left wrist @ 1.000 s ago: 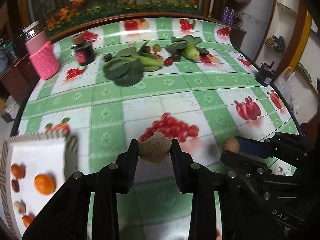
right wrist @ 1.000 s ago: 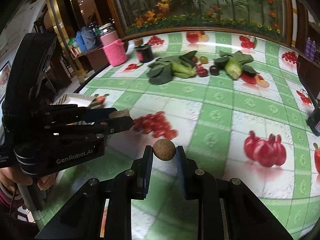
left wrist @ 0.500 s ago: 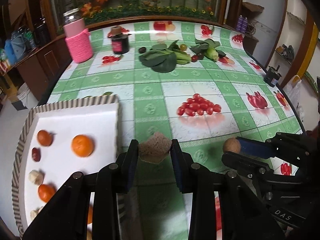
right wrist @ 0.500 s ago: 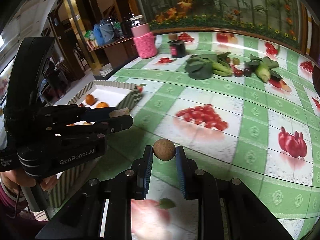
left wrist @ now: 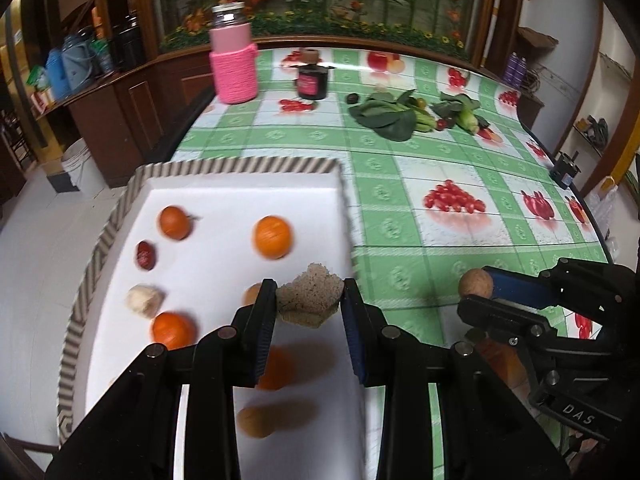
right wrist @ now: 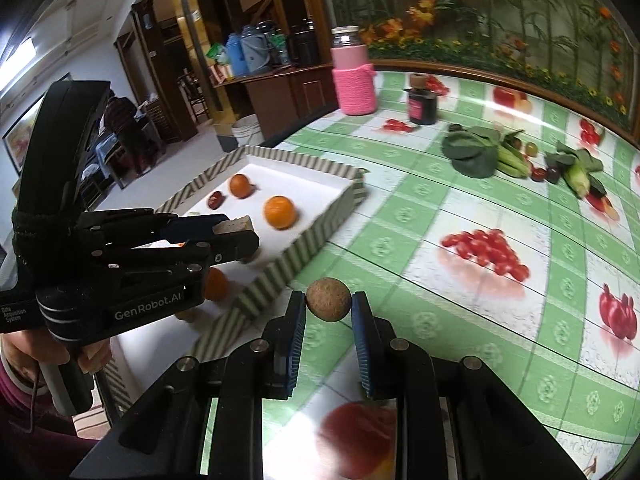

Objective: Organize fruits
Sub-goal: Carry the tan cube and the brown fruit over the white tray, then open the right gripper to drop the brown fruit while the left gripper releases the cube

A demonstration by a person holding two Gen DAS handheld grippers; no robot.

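The left gripper [left wrist: 310,300] clamps a rough, tan, irregular chunk [left wrist: 309,299], its broader span lying crosswise between the pads, above the near right part of the white tray [left wrist: 240,168]. The right gripper [right wrist: 328,312], angled downward over the green checked tablecloth [right wrist: 460,208] just beside the tray's striped wall, pinches a small round brown fruit [right wrist: 328,299], speckled and matte, with no evident long axis. Oranges [left wrist: 272,237] and smaller fruits lie in the tray.

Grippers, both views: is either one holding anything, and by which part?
Yes. The left gripper pinches a rough brown fruit chunk by its two opposite sides. The right gripper clamps a small round brown fruit across its middle, at the fingers' tips.
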